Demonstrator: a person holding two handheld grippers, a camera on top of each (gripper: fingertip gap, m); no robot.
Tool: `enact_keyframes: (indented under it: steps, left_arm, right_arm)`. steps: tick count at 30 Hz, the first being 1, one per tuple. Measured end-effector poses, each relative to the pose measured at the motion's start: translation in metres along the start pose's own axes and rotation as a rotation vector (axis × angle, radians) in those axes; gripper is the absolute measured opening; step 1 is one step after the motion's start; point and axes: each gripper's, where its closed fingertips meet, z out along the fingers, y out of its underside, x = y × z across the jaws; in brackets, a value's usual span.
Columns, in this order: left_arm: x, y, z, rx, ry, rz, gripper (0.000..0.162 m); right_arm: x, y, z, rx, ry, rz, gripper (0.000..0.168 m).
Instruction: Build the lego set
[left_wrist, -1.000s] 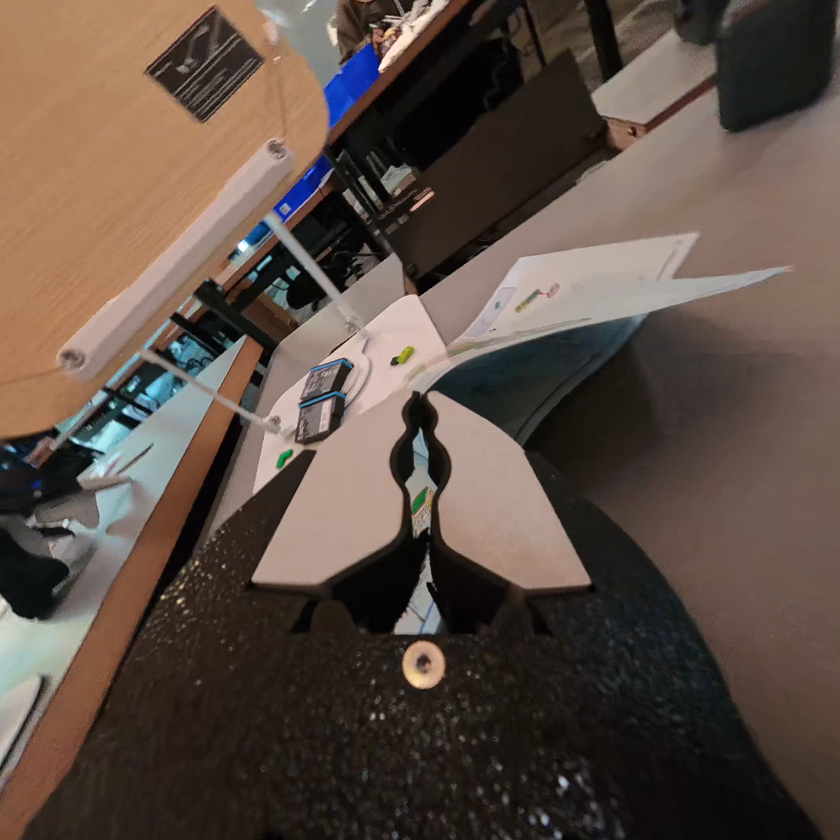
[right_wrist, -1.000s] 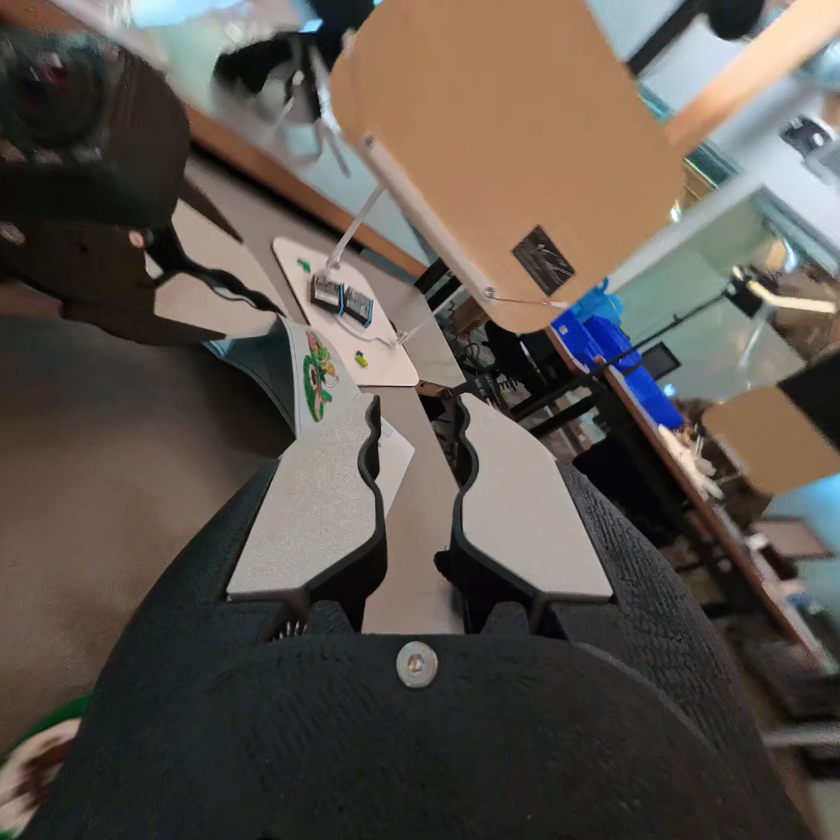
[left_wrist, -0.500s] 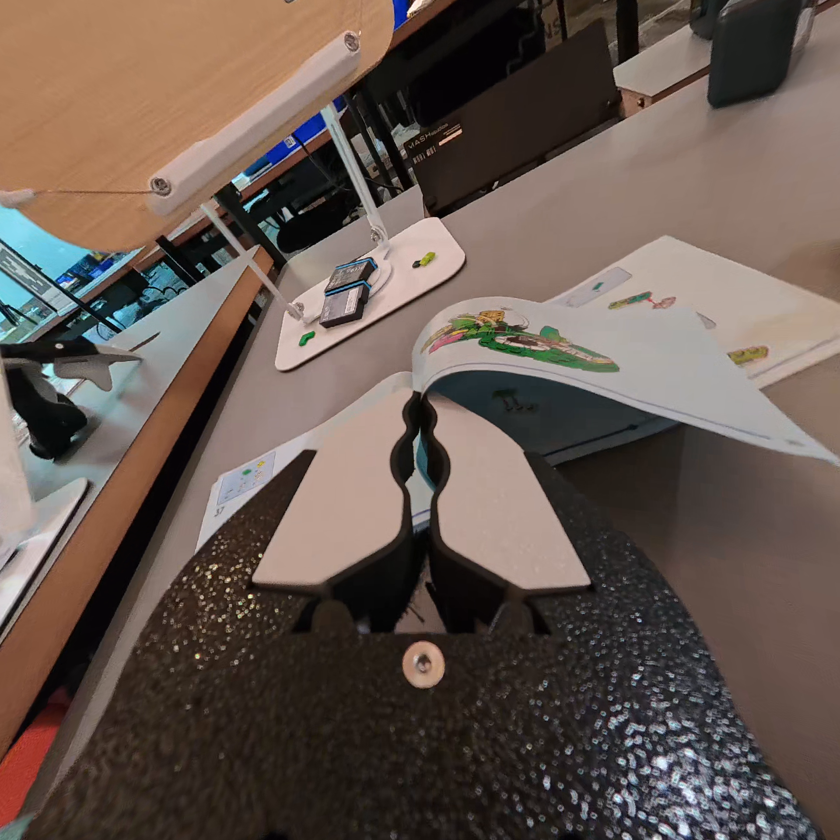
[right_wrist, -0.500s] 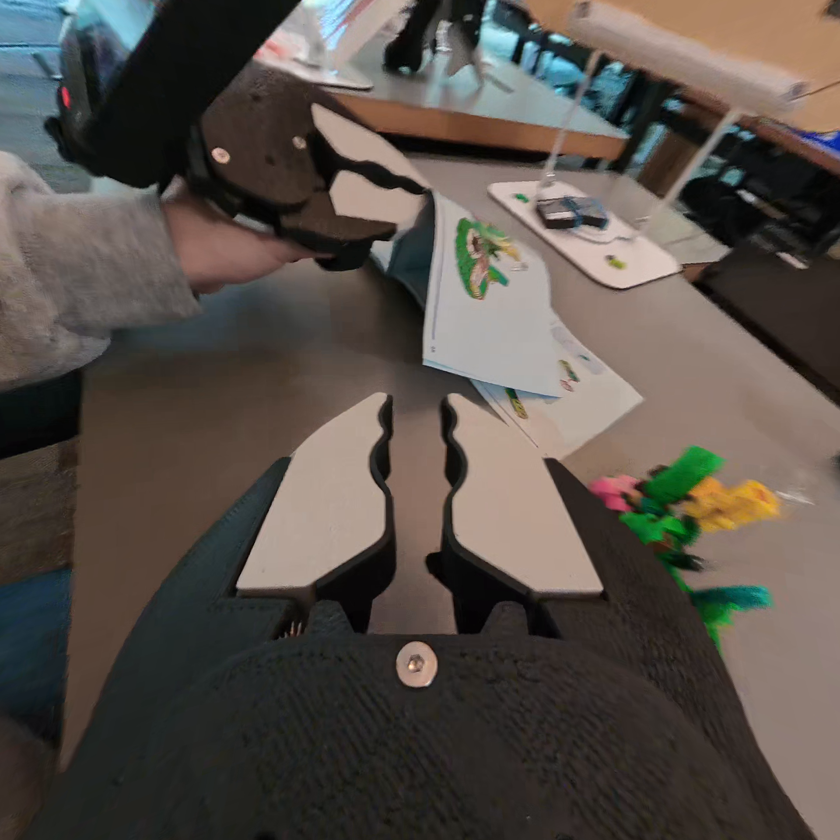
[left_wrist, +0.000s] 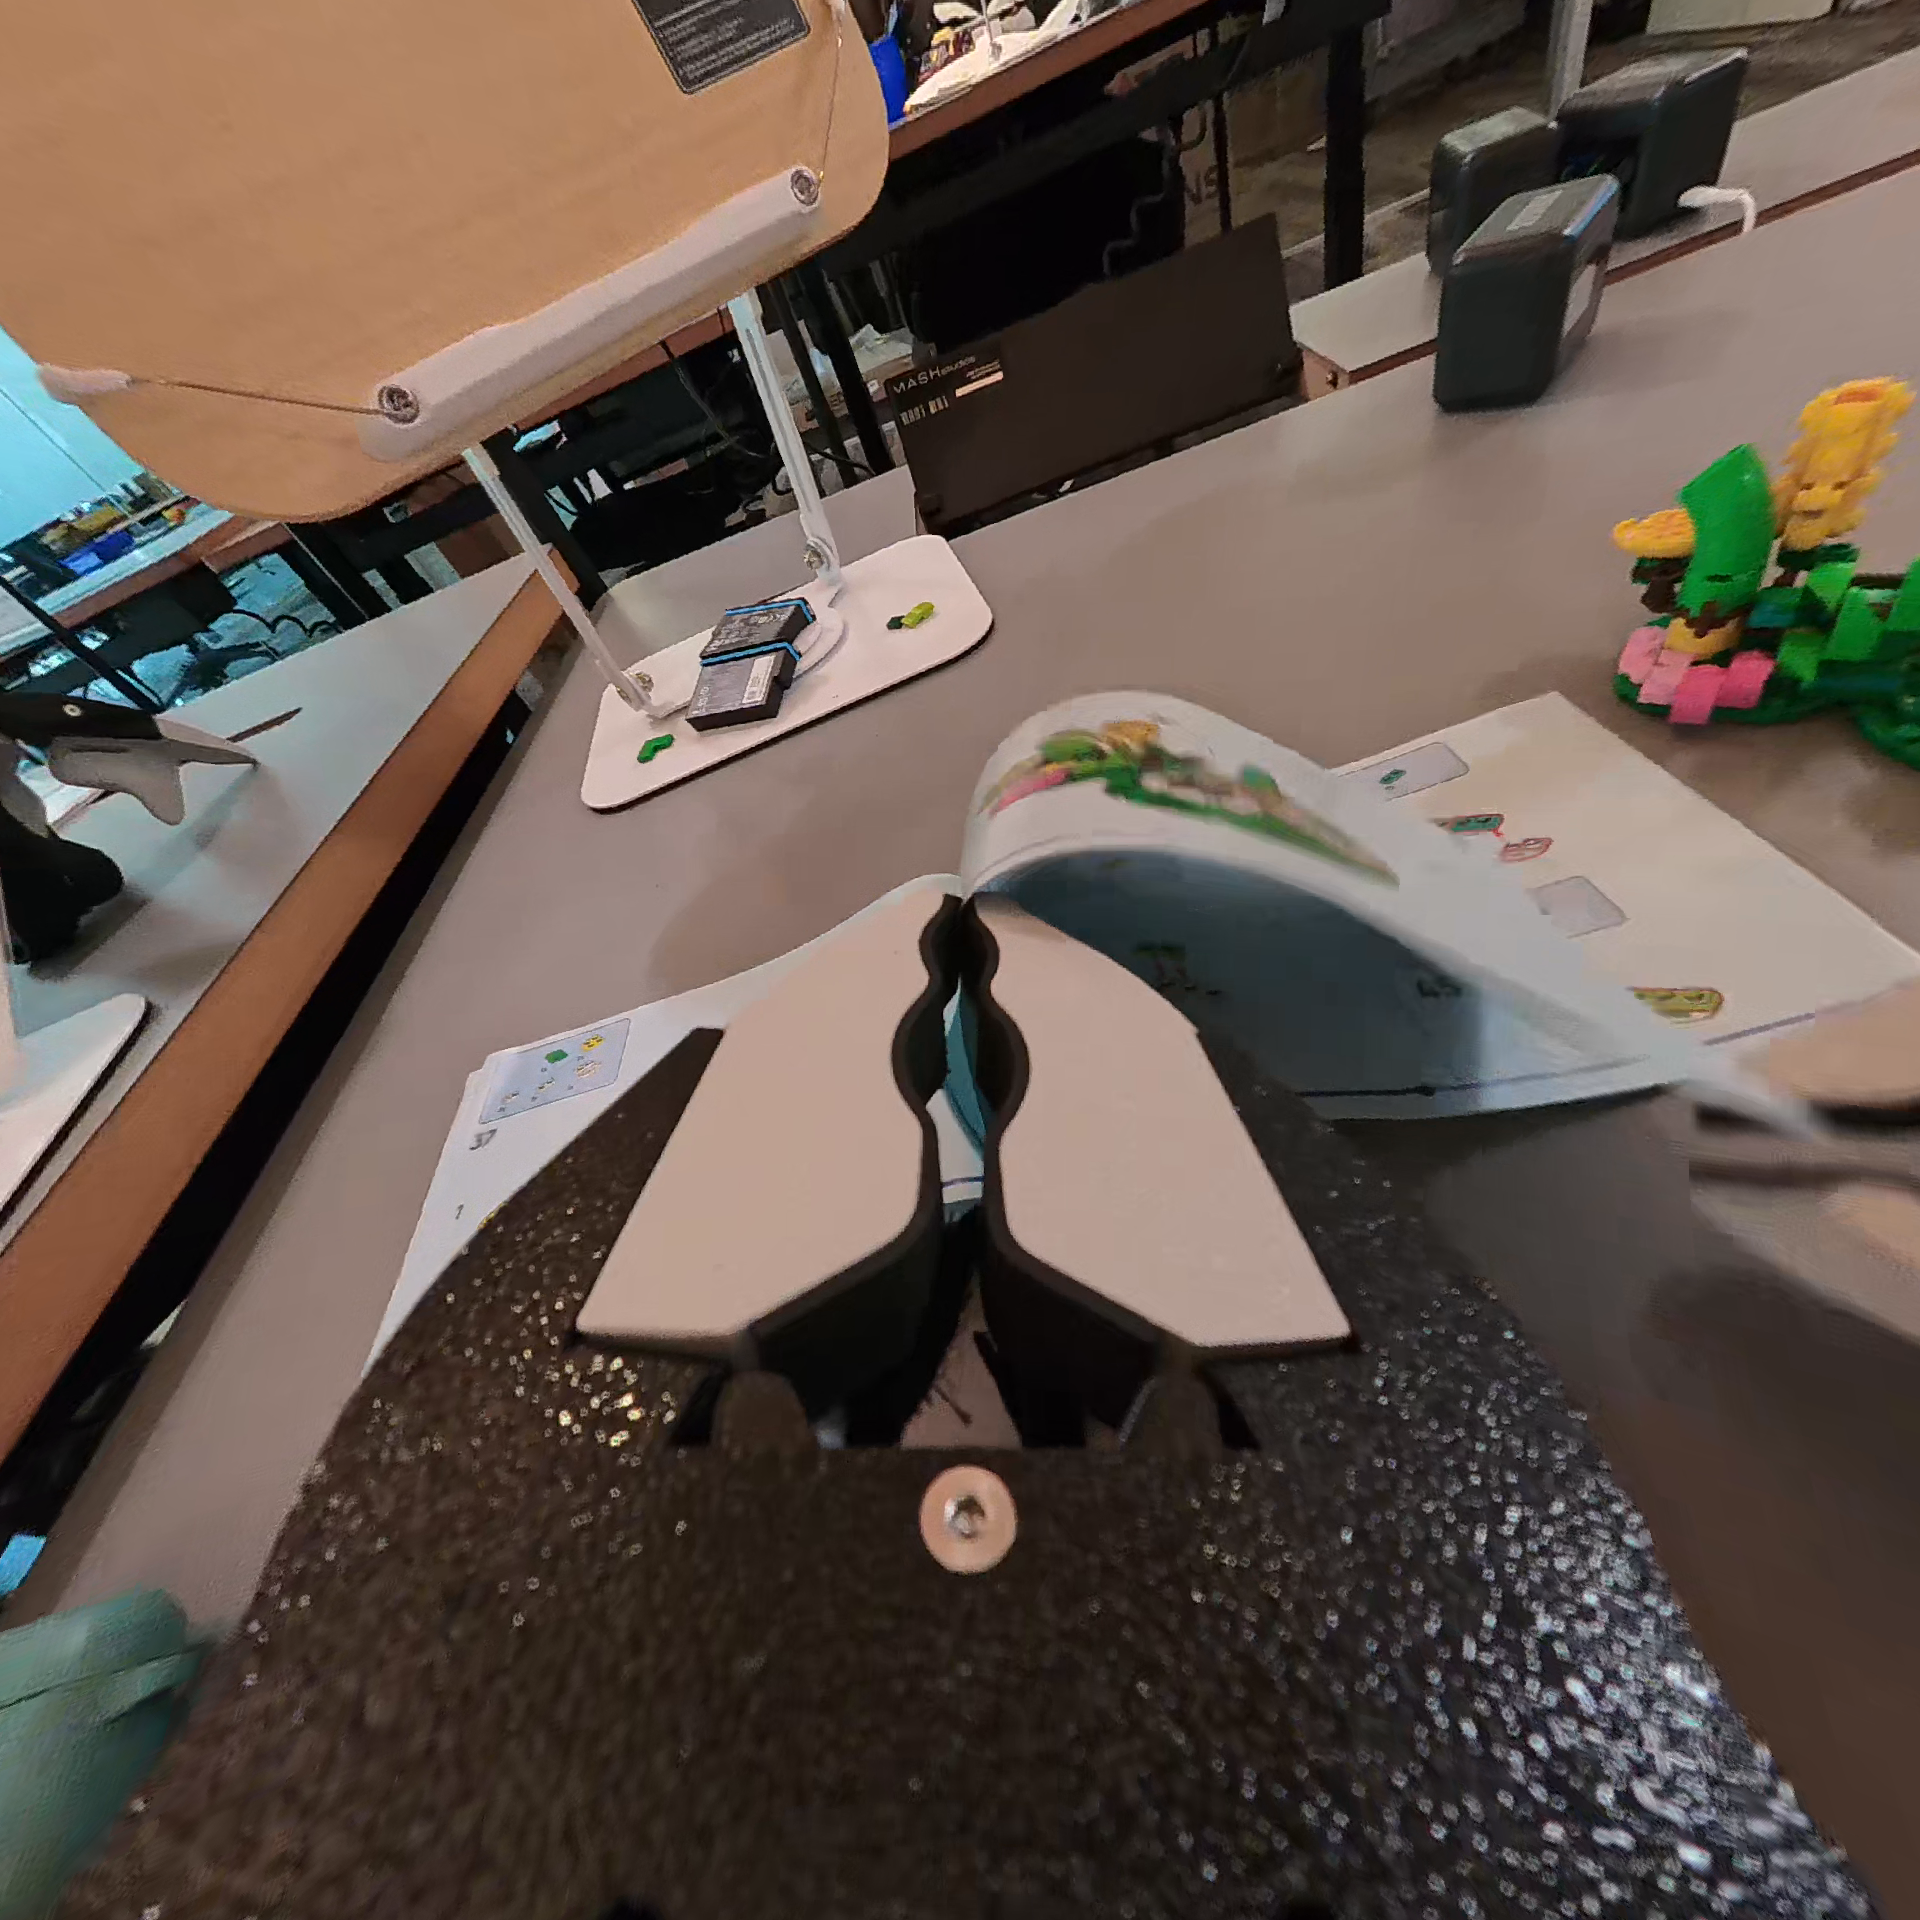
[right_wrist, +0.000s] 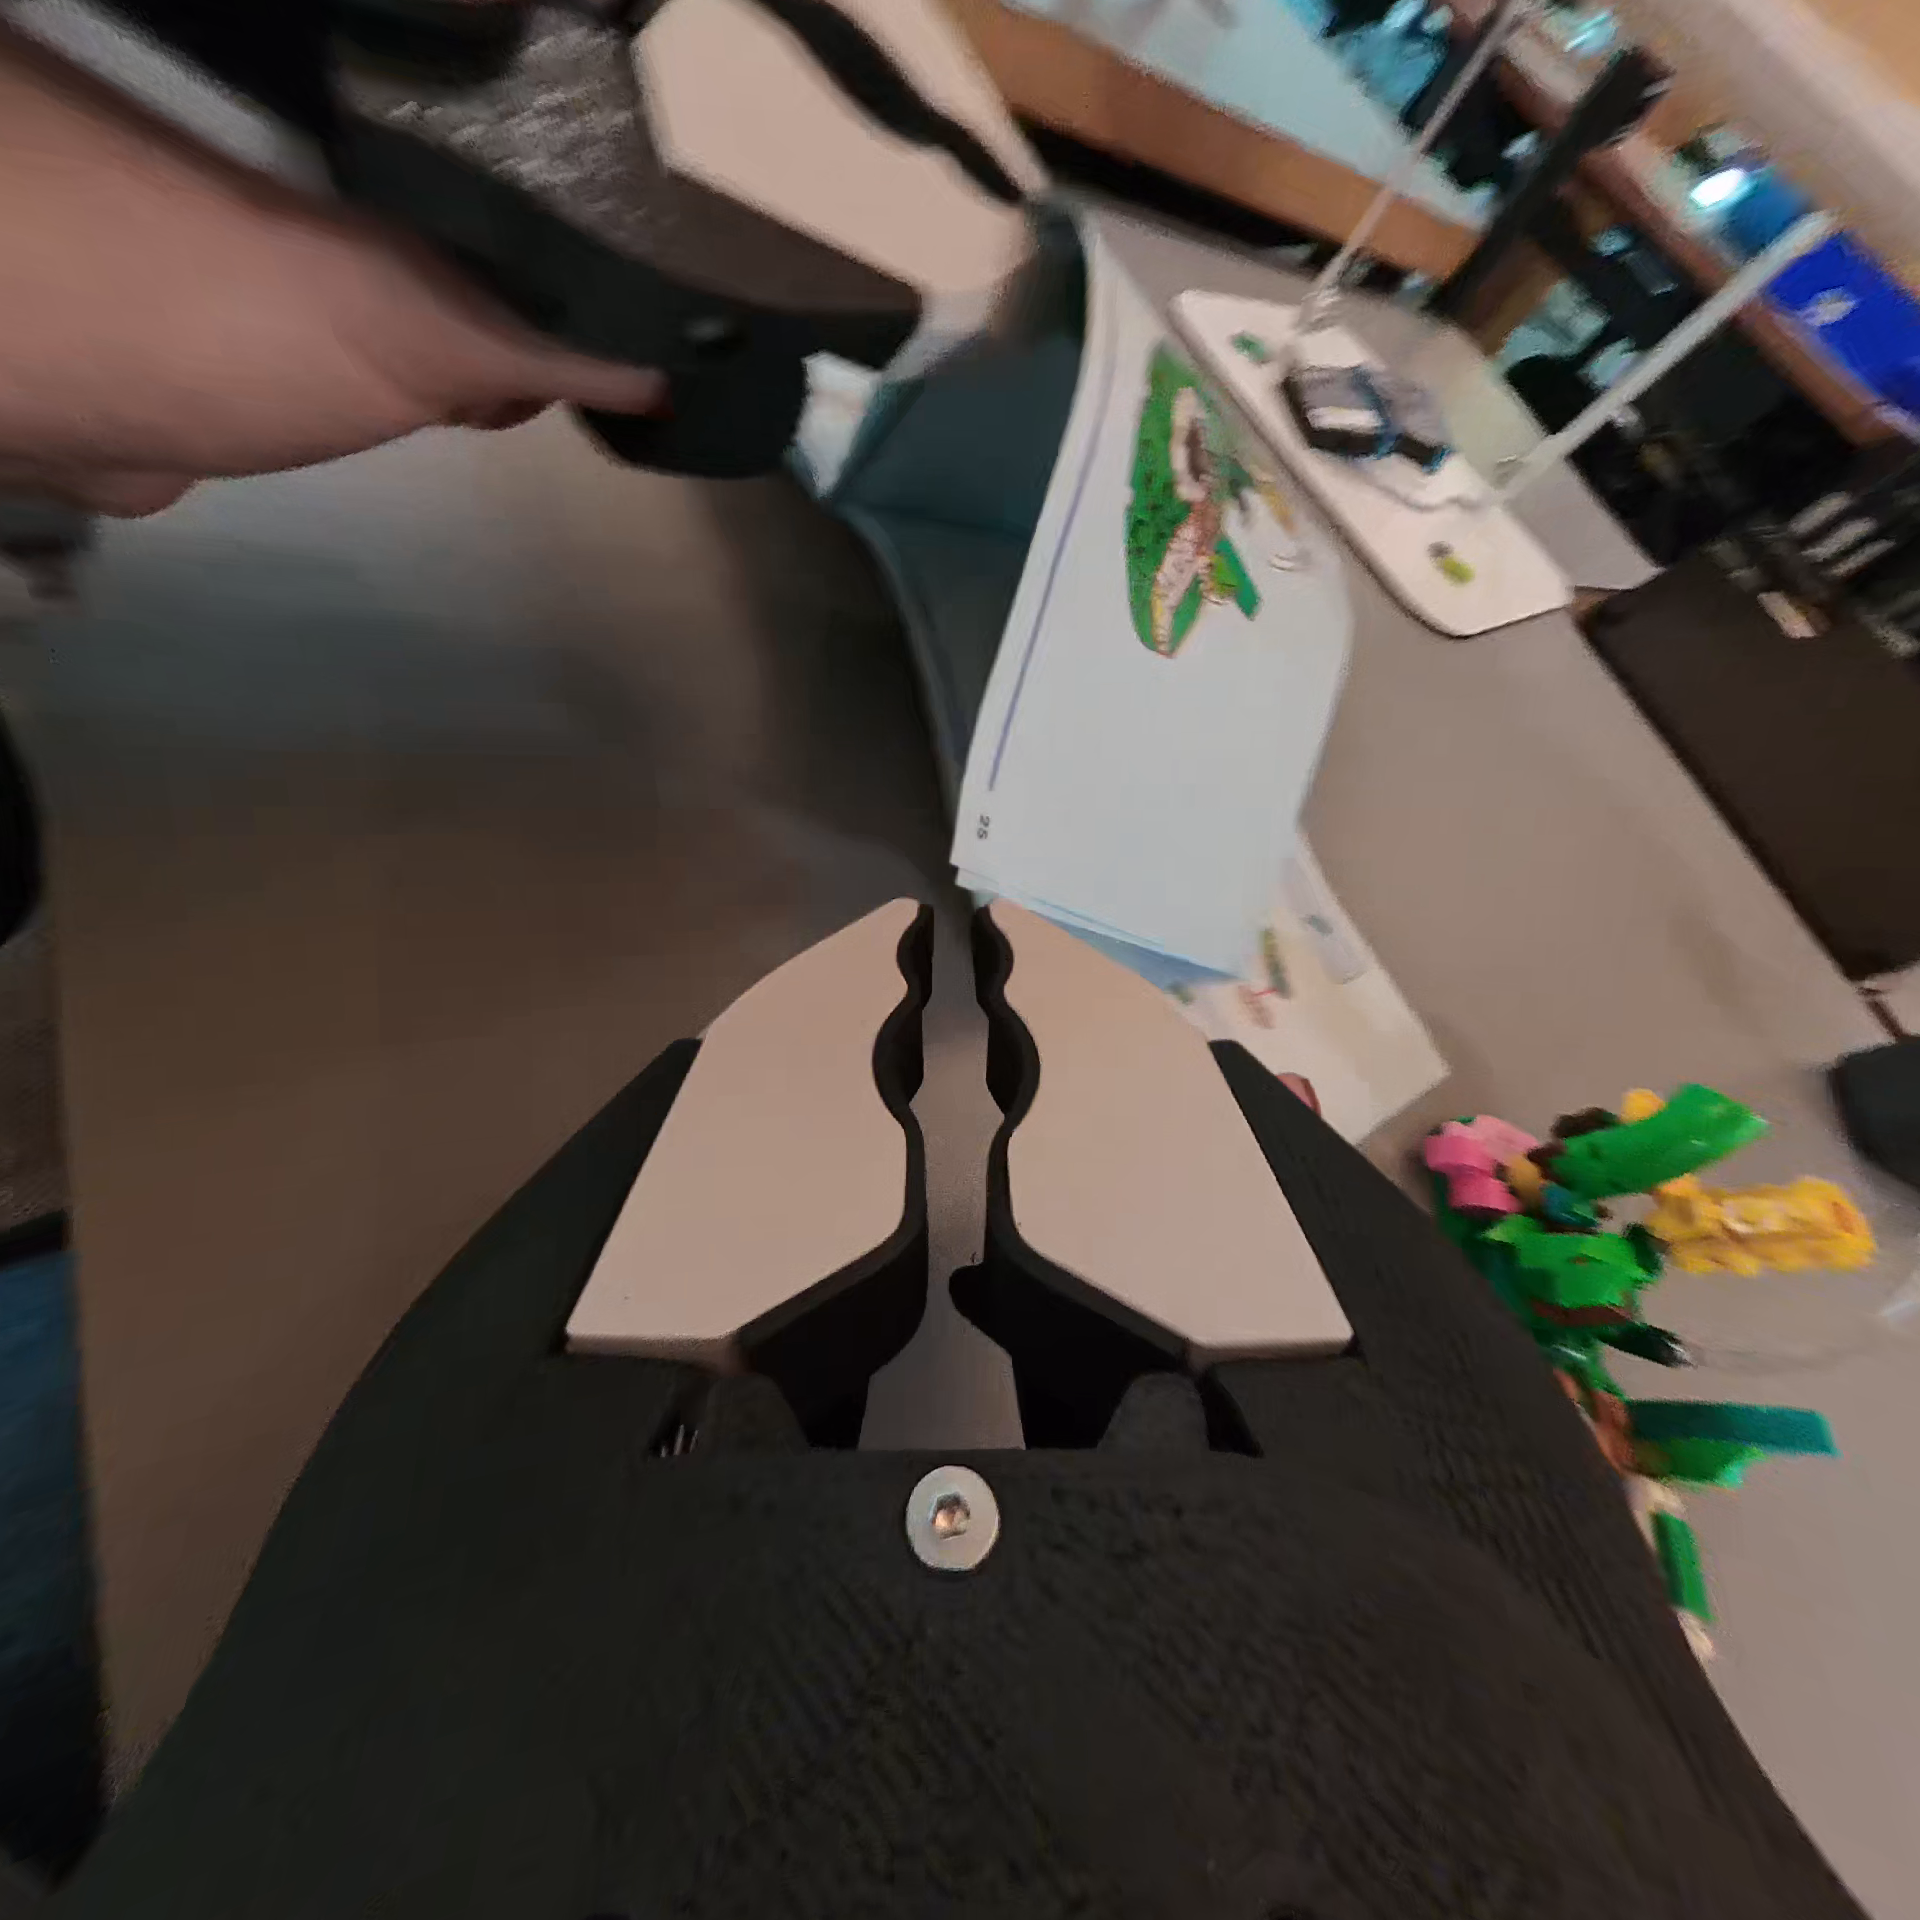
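Note:
The instruction booklet (left_wrist: 1621, 894) lies open on the grey table. My left gripper (left_wrist: 958, 916) is shut on a bundle of its pages (left_wrist: 1195, 800) near the spine and holds them lifted in an arch. In the right wrist view the left gripper (right_wrist: 1023, 192) shows at the top, held by a hand, with the lifted pages (right_wrist: 1143, 727) hanging from it. My right gripper (right_wrist: 951, 914) holds nothing; its jaws stand a narrow gap apart, just short of the pages' near corner. The built green, yellow and pink lego plant model (left_wrist: 1766, 623) stands right of the booklet and also shows in the right wrist view (right_wrist: 1590, 1247).
A white lamp base (left_wrist: 935, 644) at the back carries two dark battery packs (left_wrist: 748, 665) and small green lego pieces (left_wrist: 914, 615). Its wooden shade (left_wrist: 416, 208) hangs overhead. Dark boxes (left_wrist: 1517, 291) stand at the far right. A second table (left_wrist: 208, 831) runs along the left.
My right gripper's jaws have narrowed and it has moved up to the lifted pages' corner. My left gripper has kept its hold on the pages and lowered them, bringing the lego model into view.

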Motion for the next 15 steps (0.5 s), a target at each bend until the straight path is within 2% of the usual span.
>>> enact_keyframes:
  steps: [1,8,11,15]
  left_arm:
    - [0.001,0.001,-0.002,-0.002,0.005,0.012,0.000]
    - [0.039,0.009,-0.022,0.006,0.138,0.217,0.003]
    - [0.063,0.018,-0.032,-0.048,0.254,0.307,0.021]
    - [0.085,0.017,-0.045,-0.062,0.413,0.292,0.036]
  right_arm:
    - [0.008,-0.003,-0.002,0.027,0.044,0.012,0.006]
    - [0.049,-0.005,-0.021,0.142,0.209,0.088,0.006]
    - [0.057,0.003,-0.029,0.127,0.257,0.049,0.007]
    - [0.062,0.014,-0.040,0.111,0.293,0.013,0.008]
